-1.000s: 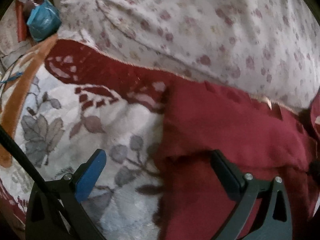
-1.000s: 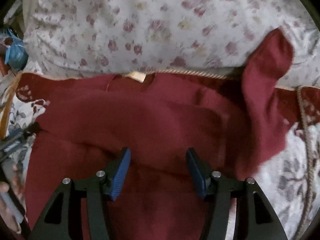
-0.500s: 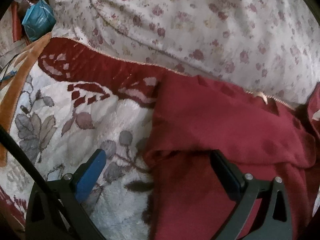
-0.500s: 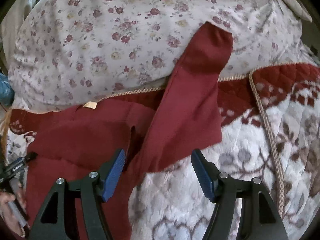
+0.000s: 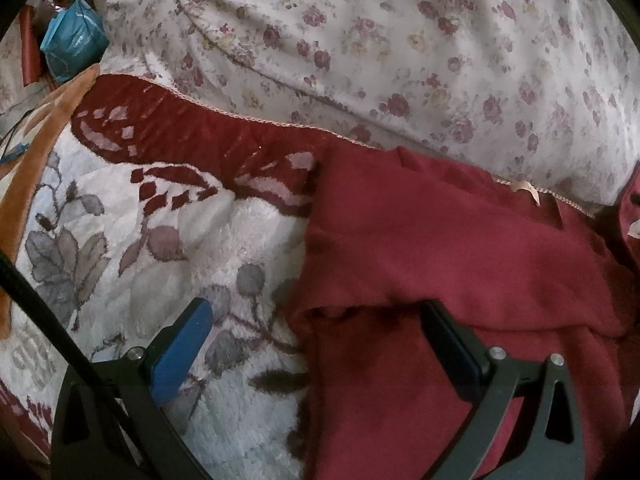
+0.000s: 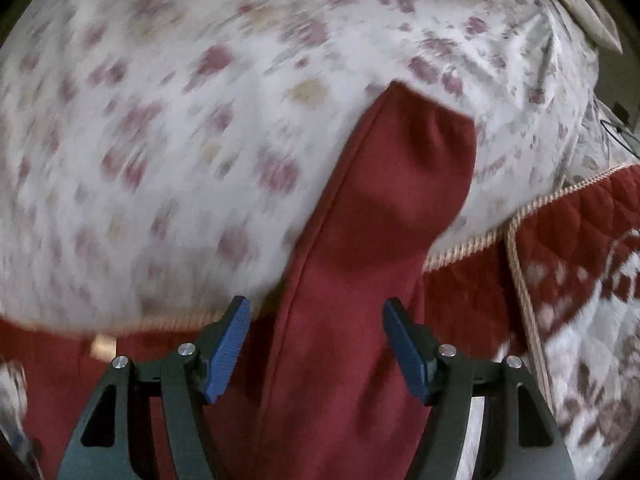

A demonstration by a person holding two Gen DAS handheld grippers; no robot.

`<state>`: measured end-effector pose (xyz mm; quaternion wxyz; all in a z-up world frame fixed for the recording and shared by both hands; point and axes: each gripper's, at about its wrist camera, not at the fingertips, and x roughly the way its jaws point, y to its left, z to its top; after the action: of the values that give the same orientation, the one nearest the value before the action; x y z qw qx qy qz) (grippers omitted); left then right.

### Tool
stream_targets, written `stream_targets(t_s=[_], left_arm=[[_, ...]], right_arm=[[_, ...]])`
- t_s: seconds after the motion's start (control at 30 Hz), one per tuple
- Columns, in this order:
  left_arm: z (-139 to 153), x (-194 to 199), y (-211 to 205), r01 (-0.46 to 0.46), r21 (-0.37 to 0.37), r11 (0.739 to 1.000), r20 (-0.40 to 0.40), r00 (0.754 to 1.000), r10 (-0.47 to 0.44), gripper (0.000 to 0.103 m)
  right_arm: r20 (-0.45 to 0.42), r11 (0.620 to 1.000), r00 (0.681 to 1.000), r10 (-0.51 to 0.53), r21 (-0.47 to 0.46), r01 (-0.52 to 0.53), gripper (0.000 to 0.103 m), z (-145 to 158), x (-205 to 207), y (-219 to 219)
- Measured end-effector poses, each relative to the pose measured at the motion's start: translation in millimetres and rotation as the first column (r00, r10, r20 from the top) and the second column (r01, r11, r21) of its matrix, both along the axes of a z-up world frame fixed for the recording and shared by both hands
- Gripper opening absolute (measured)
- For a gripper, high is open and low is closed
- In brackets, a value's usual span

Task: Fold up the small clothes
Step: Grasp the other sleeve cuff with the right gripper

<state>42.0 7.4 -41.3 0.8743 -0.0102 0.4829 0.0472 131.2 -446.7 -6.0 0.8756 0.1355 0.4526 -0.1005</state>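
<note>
Lying on a plush leaf-patterned blanket (image 5: pixel 168 248) (floral bedding (image 5: pixel 400 40) behind), the maroon garment (image 5: pixel 460 248) sits under both wide-open, empty claws.

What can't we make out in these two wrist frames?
- Left wrist view: the lower part of the maroon garment is cut off by the bottom edge and partly covered by the left gripper.
- Right wrist view: motion blur smears the floral sheet; its print is unreadable.
- Right wrist view: where the sleeve joins the body lies behind the right gripper.
- Right wrist view: the small tan tag is too blurred to read.
</note>
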Motion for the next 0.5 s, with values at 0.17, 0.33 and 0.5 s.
stream_targets(t_s=[0.17,0.33,0.5], left_arm=[[-5.5,4.0,-1.8,0.011,0.010,1.000,-0.018,1.000,-0.011,0.103],[-7.2,4.7,-3.1,0.017,0.018,1.000,-0.018,1.000,-0.017,0.103],[-6.5,4.8,-3.0,0.012,0.021,1.000,-0.012,1.000,-0.012,0.103]], right_arm=[[0.003,0.997,0.999,-0.040,0.068,0.039,0.073,-17.0,35.9,-22.1],[0.029,0.993,1.000,0.012,0.115,-0.016,0.055,-26.3,43.5,-26.8],[0.022,0.991,0.999,0.040,0.125,-0.042,0.013,-20.7,29.8,-40.0]])
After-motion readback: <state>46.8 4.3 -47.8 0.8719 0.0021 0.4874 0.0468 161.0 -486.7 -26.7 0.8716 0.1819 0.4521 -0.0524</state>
